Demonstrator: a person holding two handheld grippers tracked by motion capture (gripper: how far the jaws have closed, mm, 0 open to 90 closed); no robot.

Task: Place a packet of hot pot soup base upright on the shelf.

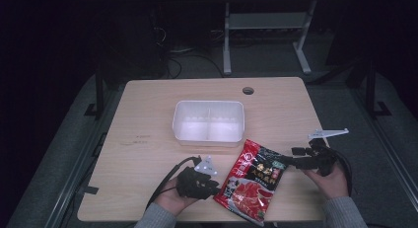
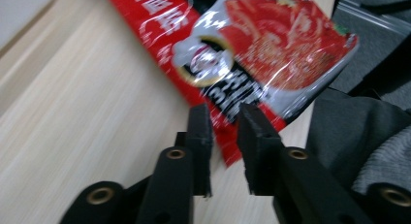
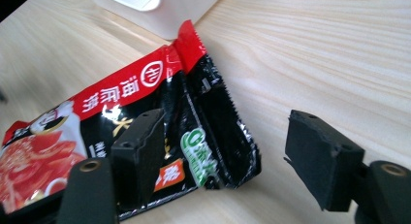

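Note:
A red and black food packet [image 1: 254,181] lies flat on the wooden table [image 1: 148,119] near its front edge. My left gripper [image 1: 216,187] sits at the packet's left side. In the left gripper view the jaws [image 2: 224,110] stand a narrow gap apart, and the packet's red edge [image 2: 271,44] lies in that gap without being pinched. My right gripper [image 1: 289,161] is at the packet's upper right corner. Its jaws [image 3: 228,129] are wide open and straddle the packet's black serrated end [image 3: 218,117], one jaw over the packet and the other over bare wood.
A white two-compartment bin [image 1: 209,103] stands at the table's middle, just behind the packet, and its corner [image 3: 160,15] is close to the packet's red top. A cable hole [image 1: 248,90] sits near the far edge. Bare wood lies left and right of the bin.

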